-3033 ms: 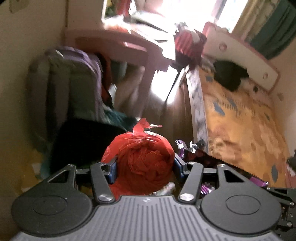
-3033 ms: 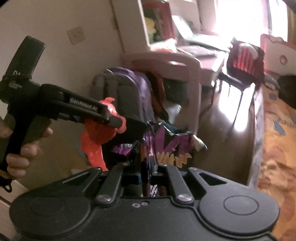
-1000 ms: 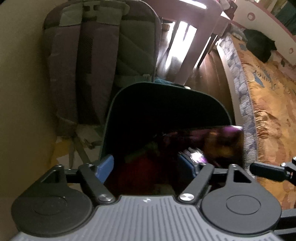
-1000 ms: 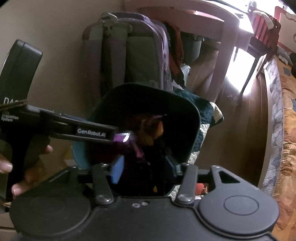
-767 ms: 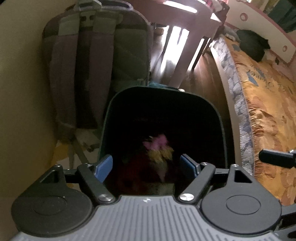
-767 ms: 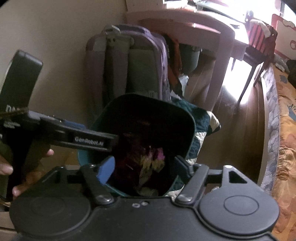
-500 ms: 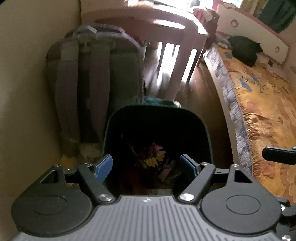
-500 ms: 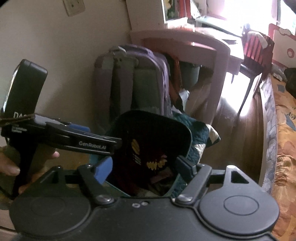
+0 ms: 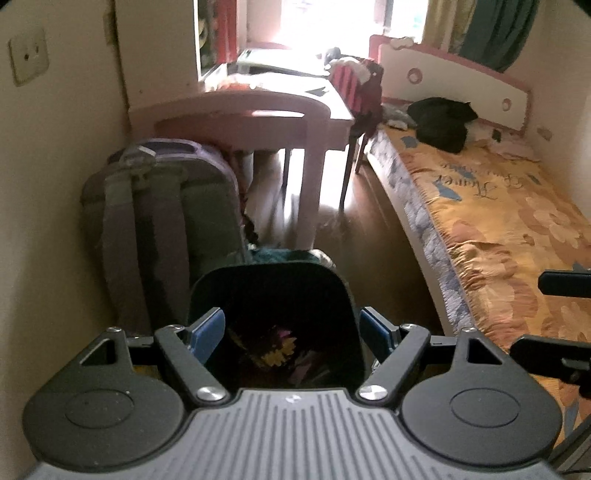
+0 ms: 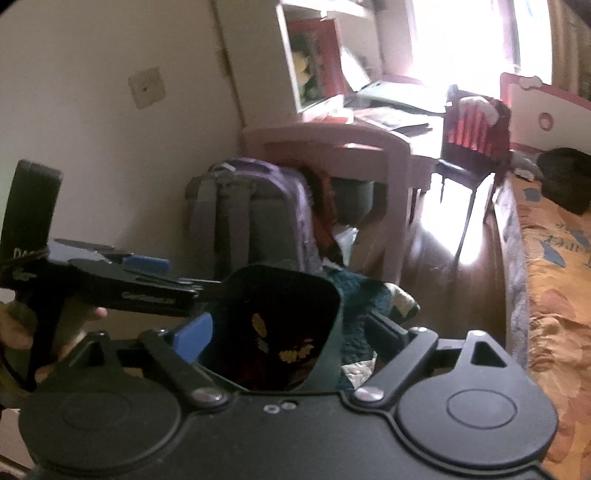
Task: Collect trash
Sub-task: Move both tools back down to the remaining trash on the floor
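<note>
Blue pads sit on the left claw [image 9: 291, 330], and its two fingers are spread wide with nothing between them. It hangs over a dark bin [image 9: 271, 284]. The right claw [image 10: 286, 332] is spread wide too and holds nothing. It is also over the bin [image 10: 325, 291], a bit to one side. In the right view the left claw [image 10: 147, 277] pokes in from the left, held by a hand [image 10: 22, 332].

Down inside the bin lies the trash [image 9: 279, 349]. It is dark in there, but yellow and purple bits of a wrapper show. In the right view the trash [image 10: 291, 352] shows as yellow marks on something dark red.

Just behind the bin is a green cloth [image 10: 364, 291] on the floor. Next to it a bag [image 9: 166, 218] with grey straps and a purple top stands upright against the wall.

Behind the bag is a pink surface [image 9: 266, 103] with papers on it. A chair [image 9: 360, 92] with red stripes on its back stands beside it.

On the right is a bed [image 9: 498, 206] with an orange flower cover. Something black [image 9: 441, 123] lies near its far end. Bright light comes in from a window [image 9: 325, 22] at the back.
</note>
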`<state>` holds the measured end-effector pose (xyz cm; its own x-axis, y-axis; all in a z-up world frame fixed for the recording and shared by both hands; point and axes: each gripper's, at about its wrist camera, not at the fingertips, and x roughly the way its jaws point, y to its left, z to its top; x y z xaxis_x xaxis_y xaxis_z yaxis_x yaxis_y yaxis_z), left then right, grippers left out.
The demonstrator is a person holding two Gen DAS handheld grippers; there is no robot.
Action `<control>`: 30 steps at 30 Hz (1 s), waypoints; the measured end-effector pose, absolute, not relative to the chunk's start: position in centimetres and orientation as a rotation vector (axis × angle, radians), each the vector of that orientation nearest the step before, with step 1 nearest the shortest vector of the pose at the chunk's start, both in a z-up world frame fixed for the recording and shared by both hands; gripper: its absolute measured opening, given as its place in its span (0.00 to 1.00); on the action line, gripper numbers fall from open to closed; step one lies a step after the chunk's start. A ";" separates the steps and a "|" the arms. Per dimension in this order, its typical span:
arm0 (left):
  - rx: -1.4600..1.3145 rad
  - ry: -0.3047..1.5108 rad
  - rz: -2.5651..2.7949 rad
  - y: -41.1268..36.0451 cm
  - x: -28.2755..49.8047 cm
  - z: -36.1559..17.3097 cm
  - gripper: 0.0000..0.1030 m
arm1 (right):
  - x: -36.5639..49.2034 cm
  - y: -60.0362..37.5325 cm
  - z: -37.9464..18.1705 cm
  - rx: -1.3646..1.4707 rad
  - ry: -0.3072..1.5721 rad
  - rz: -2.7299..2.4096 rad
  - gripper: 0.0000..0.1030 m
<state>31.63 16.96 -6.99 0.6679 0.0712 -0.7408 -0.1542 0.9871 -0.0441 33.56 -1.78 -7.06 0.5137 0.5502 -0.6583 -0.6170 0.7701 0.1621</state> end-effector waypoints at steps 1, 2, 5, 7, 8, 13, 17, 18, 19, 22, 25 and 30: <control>-0.104 0.825 0.123 16.4 31.7 -6.8 0.78 | 33.4 -2.5 -7.0 -0.092 0.751 0.696 0.90; -0.103 0.821 0.120 15.9 31.6 -6.6 0.78 | 33.3 -3.4 -6.9 -0.086 0.745 0.689 0.92; -0.087 0.809 0.118 14.0 31.8 -6.3 0.80 | 33.3 -6.0 -6.9 -0.075 0.728 0.663 0.97; -0.089 0.806 0.115 12.7 32.0 -6.4 0.80 | 33.5 -8.2 -7.1 -0.058 0.724 0.642 0.97; -0.095 0.810 0.112 12.0 32.3 -6.5 0.80 | 33.6 -9.3 -7.3 -0.051 0.724 0.631 0.98; -0.133 0.838 0.124 8.0 33.9 -8.1 0.80 | 35.4 -15.2 -8.5 -0.020 0.736 0.582 0.99; -0.165 0.885 0.142 4.4 35.9 -9.9 0.80 | 37.3 -19.4 -9.8 -0.030 0.757 0.581 0.99; -0.169 0.899 0.149 3.4 36.5 -10.6 0.80 | 38.0 -20.5 -10.3 -0.037 0.766 0.584 0.99; -0.175 0.915 0.152 2.5 37.1 -11.2 0.80 | 38.5 -21.4 -10.7 -0.046 0.774 0.586 0.99; -0.187 0.957 0.160 0.1 38.6 -13.3 0.80 | 40.1 -23.7 -12.2 -0.074 0.801 0.582 0.99; -0.183 1.001 0.159 -2.2 40.3 -16.0 0.80 | 41.9 -25.7 -14.4 -0.076 0.836 0.564 0.99; -0.165 1.043 0.149 -5.1 42.7 -20.5 0.80 | 44.8 -28.0 -19.4 -0.059 0.901 0.512 0.99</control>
